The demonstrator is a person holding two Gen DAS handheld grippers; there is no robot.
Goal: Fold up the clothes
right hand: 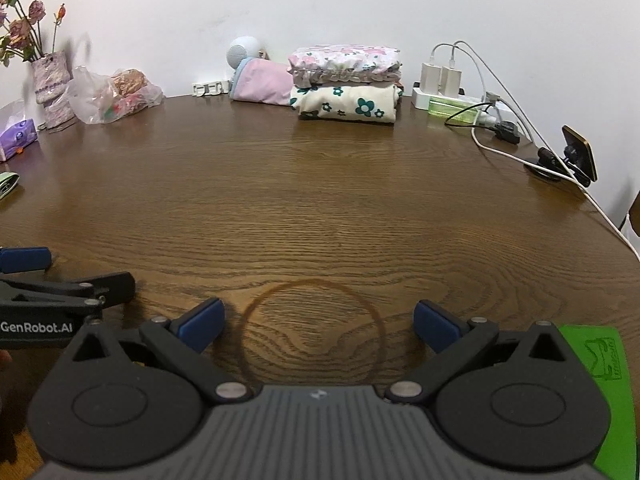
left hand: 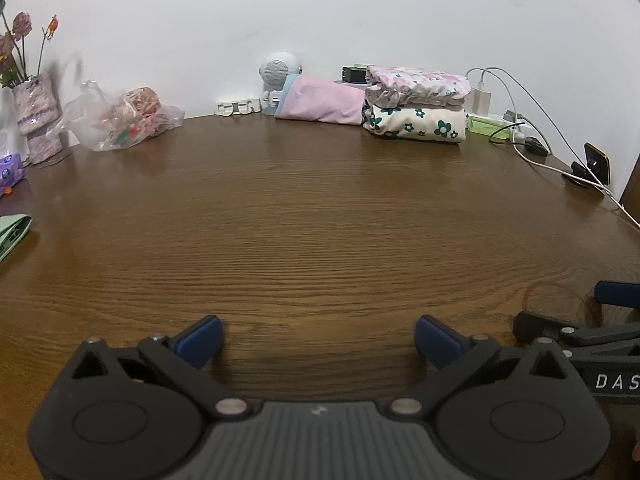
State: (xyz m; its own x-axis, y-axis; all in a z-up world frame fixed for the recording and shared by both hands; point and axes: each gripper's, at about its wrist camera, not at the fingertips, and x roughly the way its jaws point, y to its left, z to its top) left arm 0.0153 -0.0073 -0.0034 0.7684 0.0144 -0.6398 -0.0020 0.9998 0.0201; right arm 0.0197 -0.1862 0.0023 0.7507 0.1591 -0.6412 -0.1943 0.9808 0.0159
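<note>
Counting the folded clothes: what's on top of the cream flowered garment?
A folded pink floral garment lies on the cream one. Nothing is on top of that; whether anything is tucked between them is hidden.

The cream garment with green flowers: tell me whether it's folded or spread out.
Folded. The cream floral garment is a compact block, with the pink floral garment stacked on it.

Dark brown wood grain across the desk (right hand: 320, 184), with a darker ring stain (right hand: 312, 328). Behind it, white wall. Blue pads on black for the left hand-held gripper (left hand: 318, 340) and right hand-held gripper (right hand: 318, 326). Cream with teal flowers on the lower folded garment (right hand: 348, 105); above it, white with pink blossoms on the top garment (right hand: 344, 62); beside that pile, plain pink cloth (right hand: 262, 84) edged light blue. Bright green sheet (right hand: 604, 360).
</note>
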